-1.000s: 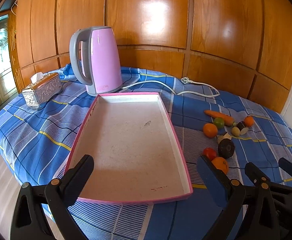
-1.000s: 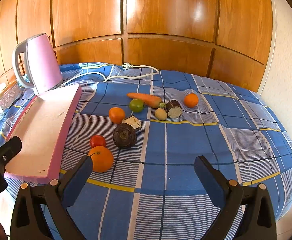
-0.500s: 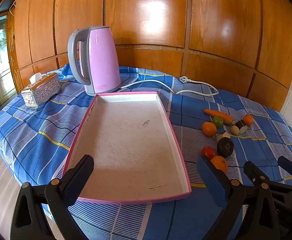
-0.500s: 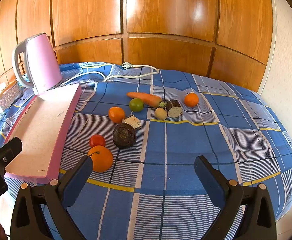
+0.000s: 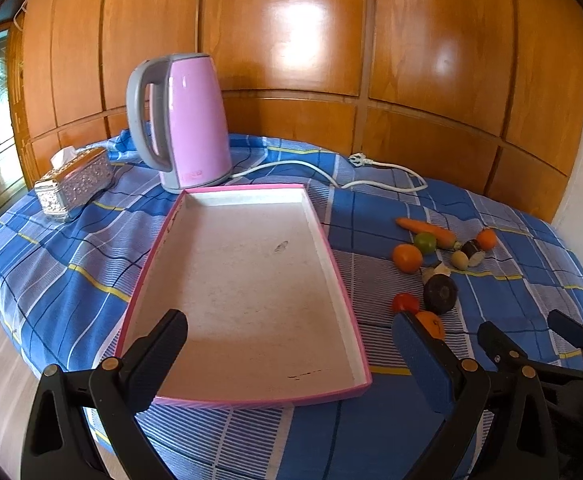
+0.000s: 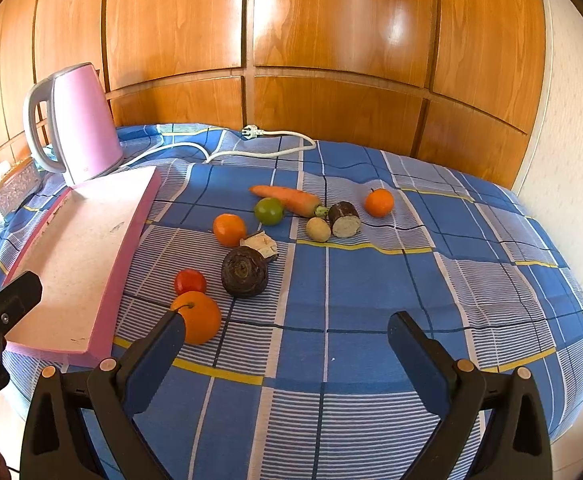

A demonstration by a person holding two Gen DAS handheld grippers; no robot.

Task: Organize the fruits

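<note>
A pink-rimmed empty tray (image 5: 331, 248) (image 6: 131, 236) lies on the blue checked cloth. To its right lie an orange (image 6: 197, 316), a red tomato (image 6: 190, 281), a dark beet (image 6: 245, 272), another orange (image 6: 229, 230), a green lime (image 6: 269, 211), a carrot (image 6: 285, 197), a small potato (image 6: 318, 229), a cut root piece (image 6: 344, 220) and a far orange (image 6: 379, 202). My left gripper (image 5: 287, 340) is open over the tray's near end. My right gripper (image 6: 283, 338) is open and empty, its left finger (image 6: 159, 344) just in front of the near orange.
A pink kettle (image 5: 185, 120) stands behind the tray, its white cord and plug (image 6: 251, 136) trailing along the back. A silver tissue box (image 5: 73, 184) sits at the left. Wood panelling backs the table. The table edge runs close below both grippers.
Both views have shifted only slightly; the left gripper drifted a little. The fruits and tray have not moved, and both grippers stay open.
</note>
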